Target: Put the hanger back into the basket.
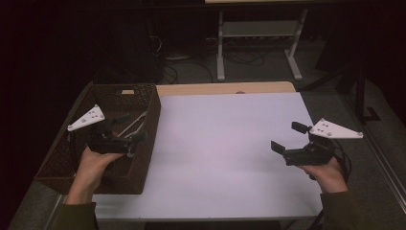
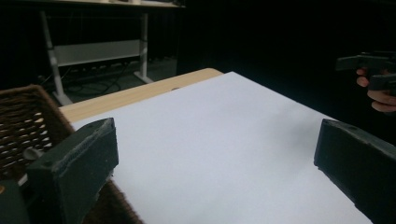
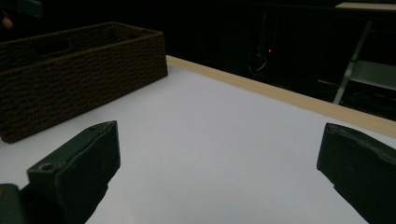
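Taking the basket (image 1: 143,139) as the landmark: nearest the person, the left hand (image 1: 95,160) holds the left gripper (image 1: 125,130) right over the basket's open top, at its near-right part. Its fingers (image 2: 79,168) stand wide apart with nothing between them, and in the left gripper view the basket's woven rim sits just below the left finger.

Well to the right of the basket, across a bare stretch of the white sheet (image 1: 225,139) that covers the desk (image 1: 215,88), the right hand (image 1: 328,175) holds the right gripper (image 1: 287,136) above the sheet. Its fingers (image 3: 77,163) are also spread wide and empty, pointing back toward the basket.

Inside the basket, just beyond the left gripper, lie a pale thin rod-like thing (image 1: 134,124) and, at the far wall, a small light object (image 1: 127,91); the dim light hides what they are.

Judging from this, the work is at its reaching step: nothing is gripped and the sheet carries nothing. The next move likely calls for the left gripper to tip down into the basket, settle its fingers around one item and close, taking care not to catch the woven wall.
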Available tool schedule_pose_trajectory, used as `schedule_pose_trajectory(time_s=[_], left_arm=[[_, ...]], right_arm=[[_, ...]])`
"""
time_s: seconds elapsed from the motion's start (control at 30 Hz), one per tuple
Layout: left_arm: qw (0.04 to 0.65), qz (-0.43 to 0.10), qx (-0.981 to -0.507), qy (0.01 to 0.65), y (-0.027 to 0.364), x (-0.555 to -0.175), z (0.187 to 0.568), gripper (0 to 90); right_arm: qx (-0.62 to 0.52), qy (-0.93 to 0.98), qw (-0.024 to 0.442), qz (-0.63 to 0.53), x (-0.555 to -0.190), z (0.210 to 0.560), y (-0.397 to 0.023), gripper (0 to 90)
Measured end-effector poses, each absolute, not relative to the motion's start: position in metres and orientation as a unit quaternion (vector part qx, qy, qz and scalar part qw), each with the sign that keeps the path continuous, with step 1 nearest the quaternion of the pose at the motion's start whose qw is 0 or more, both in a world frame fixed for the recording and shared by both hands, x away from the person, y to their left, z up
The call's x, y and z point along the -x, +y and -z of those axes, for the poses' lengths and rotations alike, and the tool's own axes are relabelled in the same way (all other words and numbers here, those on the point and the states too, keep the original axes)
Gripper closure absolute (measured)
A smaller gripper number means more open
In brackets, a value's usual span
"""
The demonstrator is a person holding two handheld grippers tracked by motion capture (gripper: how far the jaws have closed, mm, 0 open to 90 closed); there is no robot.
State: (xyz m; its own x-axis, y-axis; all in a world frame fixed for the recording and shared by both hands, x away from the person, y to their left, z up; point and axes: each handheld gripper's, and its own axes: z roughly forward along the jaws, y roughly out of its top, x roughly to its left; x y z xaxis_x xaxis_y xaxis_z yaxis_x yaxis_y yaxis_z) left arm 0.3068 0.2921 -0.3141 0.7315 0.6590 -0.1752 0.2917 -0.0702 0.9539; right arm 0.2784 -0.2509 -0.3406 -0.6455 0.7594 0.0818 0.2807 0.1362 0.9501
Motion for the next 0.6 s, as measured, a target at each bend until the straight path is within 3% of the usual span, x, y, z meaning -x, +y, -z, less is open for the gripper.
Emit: schedule_pose_trajectory(time_s=[0.6], left_arm=[[0.607, -0.141, -0.716, 0.315, 0.27, -0.299, 0.33, 0.0]], right_arm=[[-0.336, 0.701, 0.222, -0.589, -0.283, 0.317, -0.246, 0.0]])
